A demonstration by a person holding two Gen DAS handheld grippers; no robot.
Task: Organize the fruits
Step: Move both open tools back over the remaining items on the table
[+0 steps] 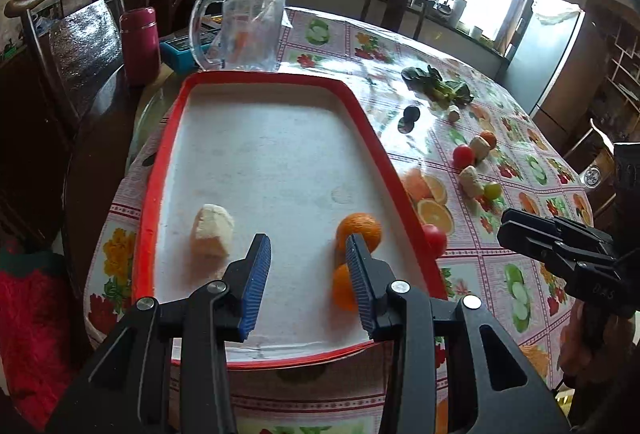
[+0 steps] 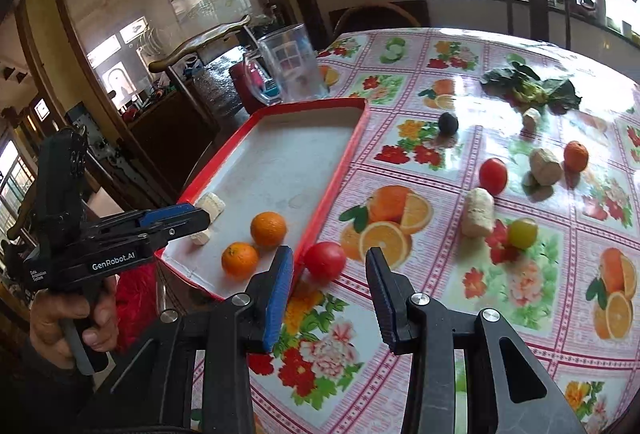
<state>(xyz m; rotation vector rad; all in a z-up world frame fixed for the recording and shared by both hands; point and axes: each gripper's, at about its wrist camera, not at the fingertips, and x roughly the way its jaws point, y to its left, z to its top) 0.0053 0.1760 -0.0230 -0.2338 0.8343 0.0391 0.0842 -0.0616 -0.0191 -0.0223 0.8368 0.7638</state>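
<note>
left wrist view: the left gripper (image 1: 308,270) hangs released over the red-rimmed tray (image 1: 160,170), two oranges (image 1: 359,229) by its right finger, nothing gripped. right wrist view: the right gripper (image 2: 330,284) is released too, a red tomato (image 2: 325,260) lying on the table (image 2: 440,314) just right of the tray's near corner.

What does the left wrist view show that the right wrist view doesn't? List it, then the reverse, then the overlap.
Left wrist only: the right gripper seen from outside, jaws empty.
Right wrist only: the left gripper from the side over the tray, and the hand holding it.
Both: two oranges and a white chunk in the tray, a red tomato just outside it.
</note>
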